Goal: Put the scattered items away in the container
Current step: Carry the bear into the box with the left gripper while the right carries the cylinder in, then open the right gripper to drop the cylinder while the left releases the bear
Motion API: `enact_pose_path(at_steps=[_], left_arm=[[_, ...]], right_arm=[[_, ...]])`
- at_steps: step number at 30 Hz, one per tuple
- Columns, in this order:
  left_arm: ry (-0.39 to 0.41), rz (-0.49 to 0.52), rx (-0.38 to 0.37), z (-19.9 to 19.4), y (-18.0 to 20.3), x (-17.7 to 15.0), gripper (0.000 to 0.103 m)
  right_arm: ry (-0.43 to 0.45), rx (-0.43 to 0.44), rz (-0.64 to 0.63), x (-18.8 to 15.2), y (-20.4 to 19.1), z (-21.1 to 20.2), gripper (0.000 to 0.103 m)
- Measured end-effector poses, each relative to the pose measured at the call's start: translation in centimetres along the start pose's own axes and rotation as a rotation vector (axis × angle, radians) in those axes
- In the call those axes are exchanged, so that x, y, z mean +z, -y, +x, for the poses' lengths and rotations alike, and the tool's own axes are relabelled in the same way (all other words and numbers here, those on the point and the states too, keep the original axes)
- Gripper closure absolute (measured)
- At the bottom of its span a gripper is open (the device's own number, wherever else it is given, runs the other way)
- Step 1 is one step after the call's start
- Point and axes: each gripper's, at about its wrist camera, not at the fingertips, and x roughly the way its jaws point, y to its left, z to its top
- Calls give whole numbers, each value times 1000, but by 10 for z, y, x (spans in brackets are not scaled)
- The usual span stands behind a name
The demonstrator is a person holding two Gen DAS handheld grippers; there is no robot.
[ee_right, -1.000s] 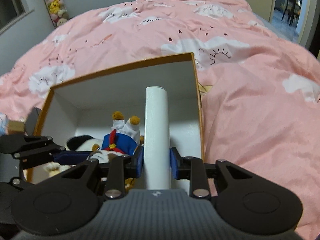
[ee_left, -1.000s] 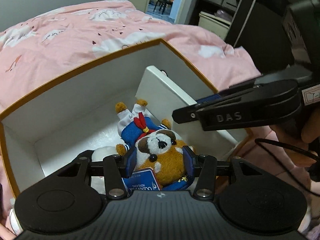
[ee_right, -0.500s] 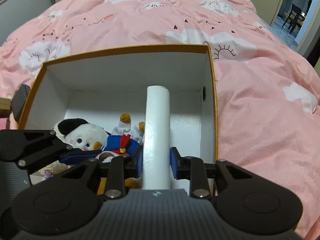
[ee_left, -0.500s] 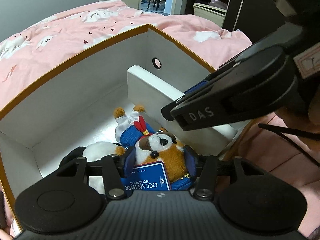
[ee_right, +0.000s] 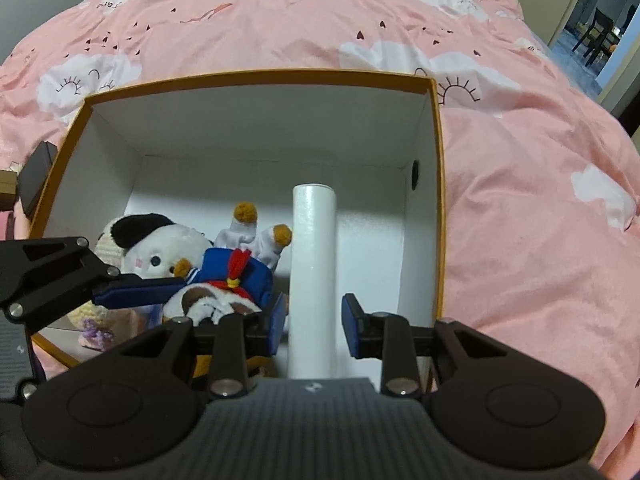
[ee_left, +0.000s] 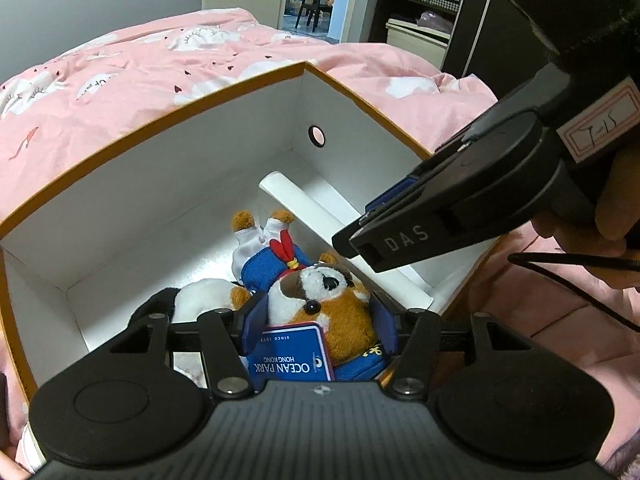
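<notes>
The left gripper (ee_left: 318,330) is opening around the soft, light plush dog (ee_left: 320,300) – best pinched mid-body – while the right gripper's (ee_right: 314,326) fingers stand clear of the stiff white tube (ee_right: 313,280) – both inside the box (ee_right: 256,80).

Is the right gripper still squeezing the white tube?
Apart. The right wrist view shows gaps between the right gripper's jaws and the white tube lying in the box.

Printed upside down on the blue tag (ee_left: 290,354) of the brown plush toy (ee_left: 320,296): "OCEAN PARK", "HONG KONG", and a small line reading roughly "SINCE 1977". Stamped on the black finger of the right tool (ee_left: 404,234): "DAS". Handwritten on its pink-bordered sticker (ee_left: 600,126): marks too unclear to read
</notes>
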Motion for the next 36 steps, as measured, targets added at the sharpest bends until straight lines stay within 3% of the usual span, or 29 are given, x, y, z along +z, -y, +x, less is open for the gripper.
enact_pose_path(at_steps=[7, 9, 11, 14, 15, 17, 23, 28, 33, 34, 36], left_arm=[[4, 23, -1, 9, 3, -1, 36], [15, 25, -1, 5, 3, -1, 35], [45, 28, 11, -3, 3, -2, 35], [75, 27, 14, -17, 2, -2, 35], [76, 25, 0, -20, 1, -2, 37], [70, 15, -20, -22, 1, -2, 57], [-14, -15, -14, -4, -2, -4, 74], [-40, -44, -8, 0, -8, -7, 75], [-56, -48, -6, 4, -10, -9, 75], [-56, -47, -7, 4, -11, -9, 75], [-56, -48, -12, 4, -11, -9, 75]], right_arm=[[-12, 13, -50, 9, -9, 0, 72], [-22, -12, -74, 11, -11, 4, 75], [-38, -10, -84, 12, -10, 7, 84], [-47, -14, -99, 11, -10, 10, 86], [-49, -13, -100, 11, -10, 10, 86], [-56, -5, -102, 11, -11, 12, 92], [-37, 23, -118, 14, -18, 10, 92], [-86, 38, -115, 15, -20, 23, 95], [-87, -57, -124, 13, -13, 22, 95], [-84, -76, -122, 14, -10, 21, 99], [-93, -69, -115, 14, -5, 19, 101]])
